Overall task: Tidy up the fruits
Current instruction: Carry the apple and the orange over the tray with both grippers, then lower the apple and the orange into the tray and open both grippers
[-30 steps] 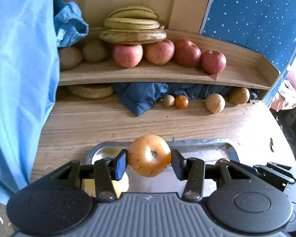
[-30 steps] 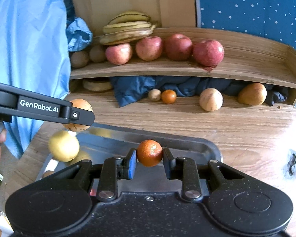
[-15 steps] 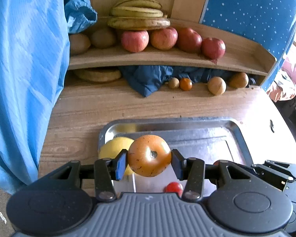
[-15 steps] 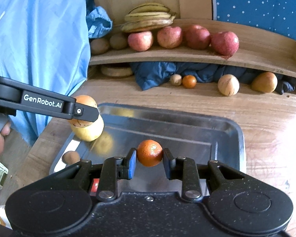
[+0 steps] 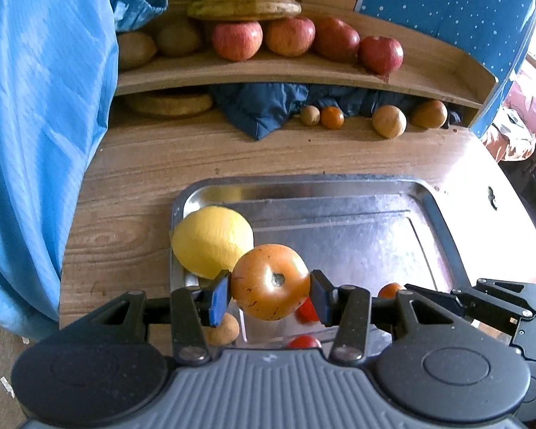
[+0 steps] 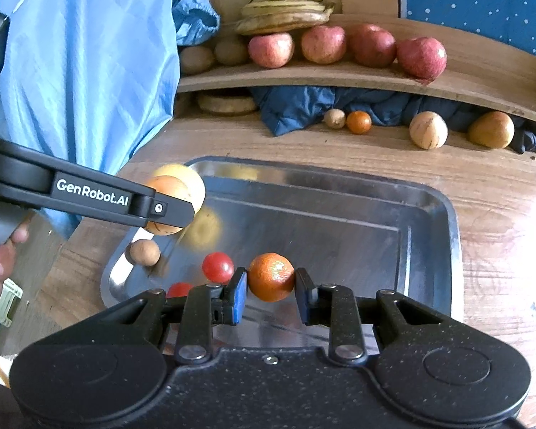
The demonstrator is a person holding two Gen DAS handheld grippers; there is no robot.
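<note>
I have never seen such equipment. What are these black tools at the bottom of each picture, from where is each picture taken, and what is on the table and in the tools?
There is no robot here. A person holds one hand tool with two fingers in each hand, and a small camera on each tool looks forward along its fingers. So one picture is seen from the left tool, the other from the right tool.

The left gripper is closed on a large orange fruit. The right gripper is closed on a small orange. Both are above a metal tray on a wooden table.

In the tray lie a yellow fruit, a small brown fruit and small red fruits. Behind, a shelf carries apples and bananas. A few more fruits lie under it.
</note>
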